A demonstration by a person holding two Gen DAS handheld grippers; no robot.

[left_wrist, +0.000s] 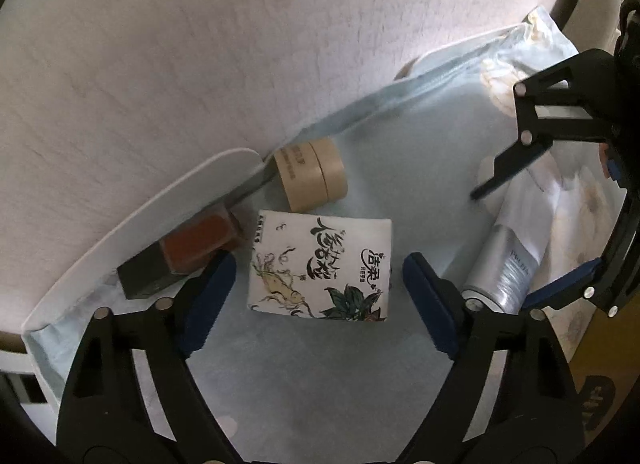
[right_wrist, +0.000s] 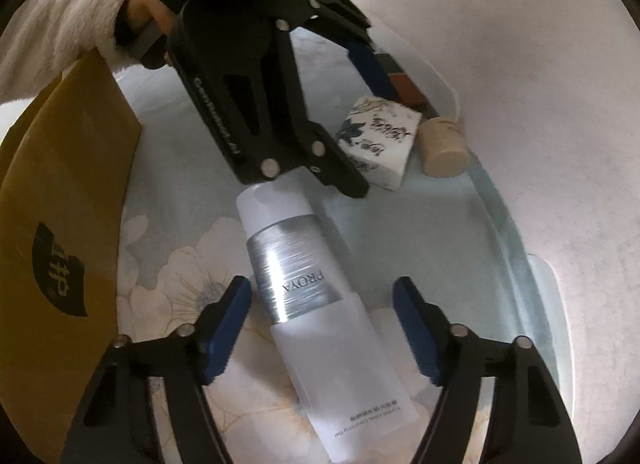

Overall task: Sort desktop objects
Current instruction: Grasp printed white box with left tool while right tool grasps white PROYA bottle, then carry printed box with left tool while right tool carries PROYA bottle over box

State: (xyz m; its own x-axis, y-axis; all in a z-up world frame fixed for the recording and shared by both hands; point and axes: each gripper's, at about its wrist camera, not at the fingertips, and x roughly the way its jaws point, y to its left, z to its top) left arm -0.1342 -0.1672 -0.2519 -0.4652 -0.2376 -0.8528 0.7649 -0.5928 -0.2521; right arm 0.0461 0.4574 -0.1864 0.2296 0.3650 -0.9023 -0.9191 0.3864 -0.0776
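Straddling the tissue pack (left_wrist: 320, 264), left gripper (left_wrist: 316, 292) sits apart, pads clear; centre it, then squeeze. Right gripper (right_wrist: 322, 328) brackets the PROYA tube (right_wrist: 316, 304), untouched. Beyond, cardboard jar (left_wrist: 312, 180) and red bottle (left_wrist: 184, 252) hug the tray's far rim (left_wrist: 168, 192).

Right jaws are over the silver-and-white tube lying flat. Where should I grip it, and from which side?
Grip the tube across its round silver band, coming straight down from above. It lies flat on the floral cloth, lengthwise between the right gripper pads, so the jaws already straddle its narrow width. The flatter white end would probably squash and slip.
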